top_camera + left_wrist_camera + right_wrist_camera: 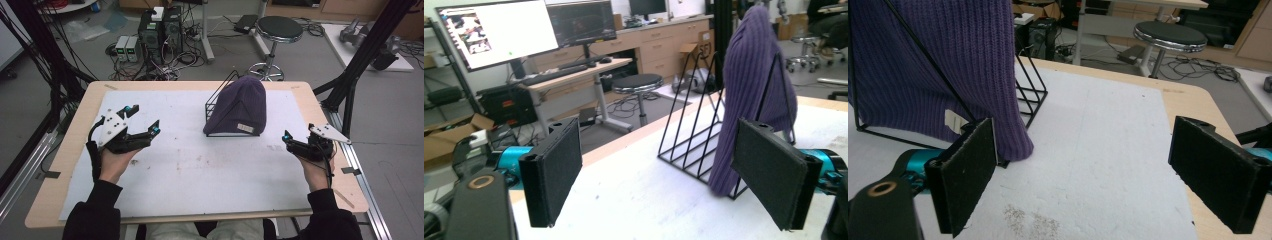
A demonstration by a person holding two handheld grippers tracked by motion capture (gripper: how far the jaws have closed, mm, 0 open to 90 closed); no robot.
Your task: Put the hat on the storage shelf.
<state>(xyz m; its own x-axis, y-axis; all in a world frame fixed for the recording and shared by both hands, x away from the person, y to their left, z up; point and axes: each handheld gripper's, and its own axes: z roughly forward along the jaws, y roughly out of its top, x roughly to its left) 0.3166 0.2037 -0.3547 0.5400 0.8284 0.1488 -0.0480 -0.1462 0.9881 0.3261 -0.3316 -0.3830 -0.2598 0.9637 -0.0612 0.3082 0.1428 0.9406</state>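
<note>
Two hand-held grippers are resting at opposite sides of the white foam sheet [190,170] covering the wooden table [75,130]. The left gripper [143,119] is sitting at the sheet's left side, jaws spread wide and gripping nothing. Between the two, towards the far edge, a purple ribbed knit beanie [239,105] is hanging over a black triangular wire rack [215,102]. The right gripper [1083,165] is lying just right of the rack, jaws parted and gripping nothing.
</note>
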